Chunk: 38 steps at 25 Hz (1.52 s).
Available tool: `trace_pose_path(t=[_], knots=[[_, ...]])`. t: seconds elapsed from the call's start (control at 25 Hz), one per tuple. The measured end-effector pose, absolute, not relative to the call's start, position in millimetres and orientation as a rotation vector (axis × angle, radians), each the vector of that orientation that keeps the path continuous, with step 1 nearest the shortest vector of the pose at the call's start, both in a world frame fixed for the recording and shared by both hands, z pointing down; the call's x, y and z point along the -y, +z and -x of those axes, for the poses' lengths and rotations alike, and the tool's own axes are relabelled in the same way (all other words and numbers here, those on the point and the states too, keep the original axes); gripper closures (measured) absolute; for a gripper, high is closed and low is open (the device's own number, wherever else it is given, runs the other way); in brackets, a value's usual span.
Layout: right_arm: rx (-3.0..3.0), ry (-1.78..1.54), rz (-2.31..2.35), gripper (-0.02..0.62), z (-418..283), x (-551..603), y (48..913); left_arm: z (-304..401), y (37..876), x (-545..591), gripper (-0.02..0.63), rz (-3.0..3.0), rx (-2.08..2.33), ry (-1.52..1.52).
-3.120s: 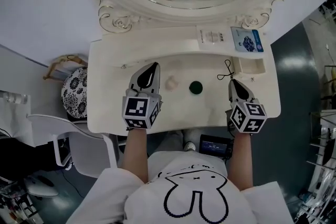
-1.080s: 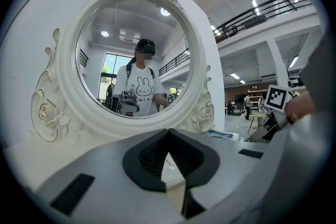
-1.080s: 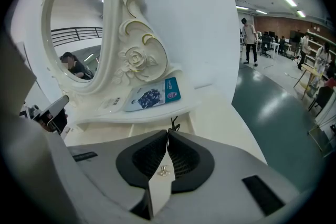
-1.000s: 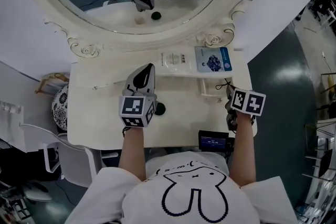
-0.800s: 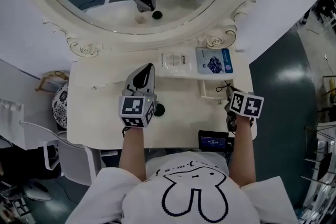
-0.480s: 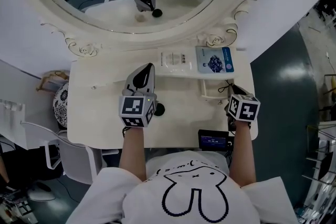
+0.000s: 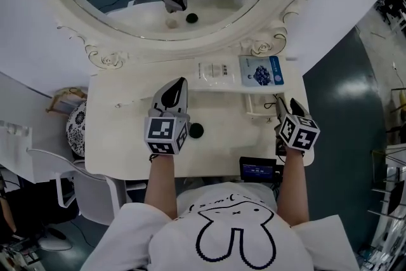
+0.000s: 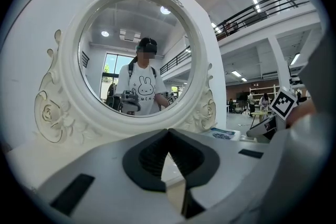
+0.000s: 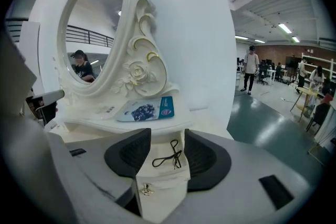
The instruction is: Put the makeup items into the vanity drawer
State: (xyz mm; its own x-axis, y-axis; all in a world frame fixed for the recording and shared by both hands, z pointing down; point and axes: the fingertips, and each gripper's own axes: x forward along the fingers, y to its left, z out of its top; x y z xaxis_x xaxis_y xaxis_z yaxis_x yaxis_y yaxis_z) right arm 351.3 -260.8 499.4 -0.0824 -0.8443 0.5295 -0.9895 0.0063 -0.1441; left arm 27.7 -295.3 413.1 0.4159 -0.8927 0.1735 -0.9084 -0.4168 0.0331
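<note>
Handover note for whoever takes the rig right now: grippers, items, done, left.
Left gripper: shut, empty, over the tabletop.
Right gripper: jaws have just opened, standing either side of the small open drawer, gripping nothing.
Black looped cord: appears to lie in that drawer, so done.
Left to do: small black round case on the tabletop; white packet and blue packet on the shelf.

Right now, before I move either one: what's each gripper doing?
Left gripper: closed, empty.
Right gripper: open, jaws just opened; the small drawer sits between them, not gripped.
</note>
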Motion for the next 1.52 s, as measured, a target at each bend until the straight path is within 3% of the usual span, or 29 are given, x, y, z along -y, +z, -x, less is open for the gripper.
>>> trace_pose_path(t=[0.6, 1.2, 1.52], knots=[[2.202, 0.390, -2.014, 0.419, -283, 233, 426, 25, 401, 256, 0.584, -2.569, 1.610, 0.142], [2.309, 0.427, -1.828, 0.422, -156, 221, 440, 125, 411, 236, 0.584, -2.509, 1.654, 0.138], [2.354, 0.477, -1.677, 0.425, -118, 232, 452, 143, 422, 236, 0.584, -2.450, 1.680, 0.157]])
